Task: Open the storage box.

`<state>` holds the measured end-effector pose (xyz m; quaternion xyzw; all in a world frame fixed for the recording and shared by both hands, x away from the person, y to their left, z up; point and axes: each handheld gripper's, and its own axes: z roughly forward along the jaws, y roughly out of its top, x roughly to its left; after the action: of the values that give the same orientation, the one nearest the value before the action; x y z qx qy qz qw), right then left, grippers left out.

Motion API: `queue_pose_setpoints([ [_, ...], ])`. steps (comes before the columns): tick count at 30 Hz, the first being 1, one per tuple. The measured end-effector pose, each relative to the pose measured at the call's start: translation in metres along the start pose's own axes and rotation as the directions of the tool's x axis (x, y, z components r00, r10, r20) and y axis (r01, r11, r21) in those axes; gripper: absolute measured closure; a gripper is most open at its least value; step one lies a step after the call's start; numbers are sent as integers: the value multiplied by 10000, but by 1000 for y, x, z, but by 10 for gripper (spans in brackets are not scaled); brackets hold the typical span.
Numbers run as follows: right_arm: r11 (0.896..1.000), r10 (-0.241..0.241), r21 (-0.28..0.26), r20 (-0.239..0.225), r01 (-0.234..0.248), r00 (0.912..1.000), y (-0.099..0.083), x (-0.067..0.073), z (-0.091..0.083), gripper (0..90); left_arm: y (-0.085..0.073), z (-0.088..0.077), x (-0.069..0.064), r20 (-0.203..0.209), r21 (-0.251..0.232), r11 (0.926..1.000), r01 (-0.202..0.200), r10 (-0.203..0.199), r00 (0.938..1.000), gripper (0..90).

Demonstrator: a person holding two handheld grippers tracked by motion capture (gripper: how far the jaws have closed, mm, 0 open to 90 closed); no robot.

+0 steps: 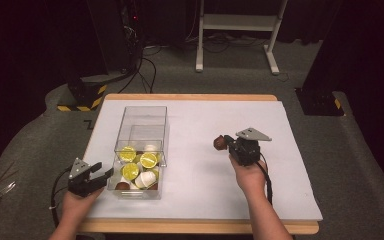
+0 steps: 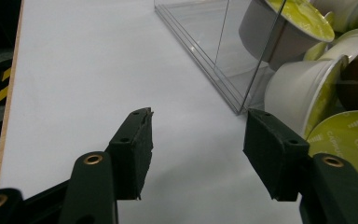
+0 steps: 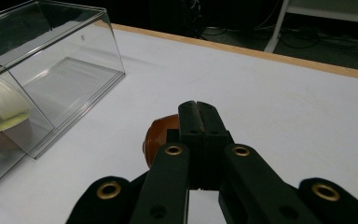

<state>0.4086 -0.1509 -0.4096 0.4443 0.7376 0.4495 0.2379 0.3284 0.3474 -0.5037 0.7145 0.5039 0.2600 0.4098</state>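
Right gripper [image 1: 227, 141] above white tabletop [image 1: 200, 195], jaws clenched on rim of brown coffee capsule [image 1: 219, 143], capsule poking out at 9 o'clock of jaws. Right hand [image 1: 250, 176] grips from below, forearm in from 6 o'clock. Clear plastic box [image 1: 141, 119] well apart at 9 o'clock, green-lidded and white capsules [image 1: 139, 169] heaped at near end. Left gripper [image 1: 105, 175] at box's 8 o'clock corner, jaws parted, nothing between; one pad [image 2: 271, 154] just beside box wall.
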Motion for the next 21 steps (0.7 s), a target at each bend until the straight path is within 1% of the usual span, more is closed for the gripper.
queue_pose_setpoints([
  [3,10000,14,-20,7,-14,10000,-2,-3,-1,900,0,0,0,-6,8,10000,37,-37,10000,420],
  [5,10000,11,-51,9,-11,10000,-2,-4,-2,900,0,1,1,8,95,10000,31,-31,10000,420],
  [6,9999,1,-114,29,-1,10000,-3,-5,-3,900,1,2,2,17,198,9997,147,-148,9999,421],
  [9,10000,-21,-93,33,21,10000,-6,-6,-5,900,1,2,1,-23,251,9997,80,-79,10000,421],
  [11,10000,-49,-16,97,49,9999,-8,-6,-4,900,1,2,2,33,255,9997,46,-47,10000,423],
  [19,9999,-76,-112,172,78,9998,-9,-6,-2,900,1,1,2,245,119,9999,60,-62,9997,422],
  [20,9999,-69,-122,180,71,9998,-9,-6,-1,900,0,0,2,269,51,10000,35,-36,9996,421],
  [21,9998,-88,-156,148,90,9999,-8,-5,0,900,-1,-2,2,317,-129,9999,54,-50,9995,420],
])
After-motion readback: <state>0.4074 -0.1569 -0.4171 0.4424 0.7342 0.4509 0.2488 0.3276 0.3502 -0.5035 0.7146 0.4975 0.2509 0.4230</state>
